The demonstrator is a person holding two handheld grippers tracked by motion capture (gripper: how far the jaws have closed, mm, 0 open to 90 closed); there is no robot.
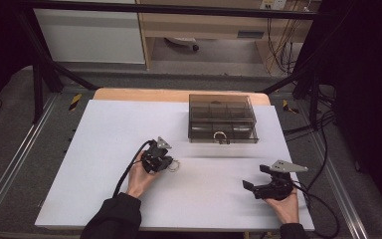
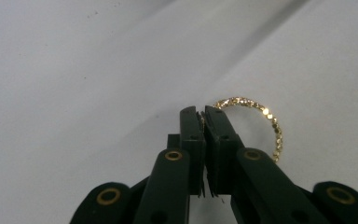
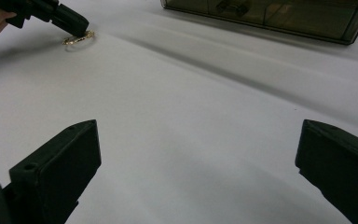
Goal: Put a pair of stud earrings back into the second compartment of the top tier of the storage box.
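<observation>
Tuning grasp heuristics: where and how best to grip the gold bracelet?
Pinch the thin beaded band at one spot on its rim, jaws straddling it from above at a slant. The gold bracelet lies flat on the white table, as the left gripper has it.

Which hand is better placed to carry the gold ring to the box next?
The left. Its tool is already shut on the gold ring on the white table. The right tool is open, holding nothing, farther from the ring, though similarly near the box.

A thin gold ring [image 2: 261, 122] of small beaded links; lying on the white tabletop [image 1: 104, 149]; one edge pinched between closed jaws.
</observation>
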